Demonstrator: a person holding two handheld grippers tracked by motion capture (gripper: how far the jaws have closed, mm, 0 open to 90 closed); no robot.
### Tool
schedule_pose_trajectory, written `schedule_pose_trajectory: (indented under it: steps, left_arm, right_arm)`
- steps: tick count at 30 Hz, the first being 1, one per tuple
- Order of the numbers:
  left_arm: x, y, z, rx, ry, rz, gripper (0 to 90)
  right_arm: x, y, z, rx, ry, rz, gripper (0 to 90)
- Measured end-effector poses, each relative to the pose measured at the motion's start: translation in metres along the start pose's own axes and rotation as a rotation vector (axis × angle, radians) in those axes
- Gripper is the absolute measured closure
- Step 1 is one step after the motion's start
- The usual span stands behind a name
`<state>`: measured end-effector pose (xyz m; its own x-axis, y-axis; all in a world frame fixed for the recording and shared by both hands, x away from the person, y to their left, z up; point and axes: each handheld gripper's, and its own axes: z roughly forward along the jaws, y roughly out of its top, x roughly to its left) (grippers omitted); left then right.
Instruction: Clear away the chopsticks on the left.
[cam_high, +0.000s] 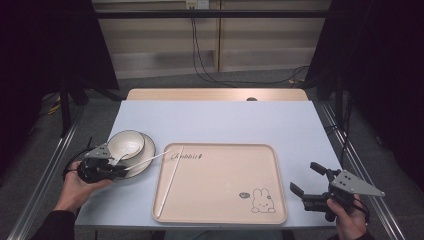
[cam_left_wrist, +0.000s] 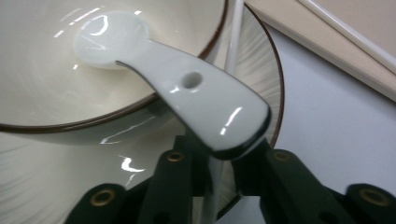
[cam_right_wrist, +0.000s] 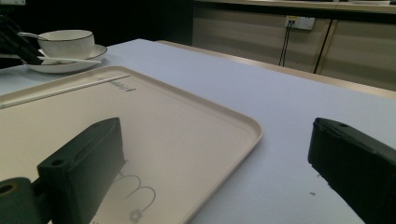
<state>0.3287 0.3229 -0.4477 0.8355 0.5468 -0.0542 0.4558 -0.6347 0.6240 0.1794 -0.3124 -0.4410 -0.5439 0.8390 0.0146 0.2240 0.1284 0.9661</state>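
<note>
Over at the left edge of the light-blue table (cam_high: 220, 120), the left gripper (cam_high: 116, 169) has its two black jaws closed on the handle end of a white ceramic spoon (cam_left_wrist: 187, 88). In the left gripper view the handle, with a small hole through it, sticks out just above the jaws, which pinch it from both sides, while the spoon's scoop rests inside the white bowl (cam_high: 126, 144) and the shaft leans on the bowl's dark-edged rim. That bowl sits on a white saucer (cam_high: 148, 150), so the spoon lies straight ahead of the gripper, running from its jaws up and over into the bowl.

A thin white chopstick (cam_high: 171, 180) lies lengthwise on the left part of the beige tray (cam_high: 220, 212), and a second white stick (cam_high: 147, 160) reaches from the saucer toward the tray's upper left corner. The tray bears a rabbit drawing (cam_high: 261, 200) near its lower right corner.

At the right, the right gripper (cam_high: 306, 186) is held just off the tray's right edge, well apart from the spoon, its jaws spread wide with nothing between them.
</note>
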Motion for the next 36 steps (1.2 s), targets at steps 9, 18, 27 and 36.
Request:
schedule_pose_trajectory:
  steps: [9, 18, 27, 36]
  left_arm:
    - [-0.002, 0.001, -0.002, -0.010, -0.013, -0.007, 84.3]
    - [-0.007, 0.002, -0.009, -0.044, -0.032, -0.063, 84.4]
    - [-0.017, 0.004, -0.015, -0.090, -0.046, -0.103, 84.4]
    - [-0.032, 0.003, -0.025, -0.146, -0.040, -0.158, 84.4]
  right_arm:
    - [0.000, 0.000, 0.000, 0.001, -0.001, 0.001, 3.0]
    - [0.000, 0.000, 0.000, 0.000, 0.001, 0.000, 3.0]
    - [0.000, 0.000, 0.000, -0.003, -0.003, 0.000, 3.0]
    - [0.000, 0.000, 0.000, -0.008, 0.003, 0.000, 3.0]
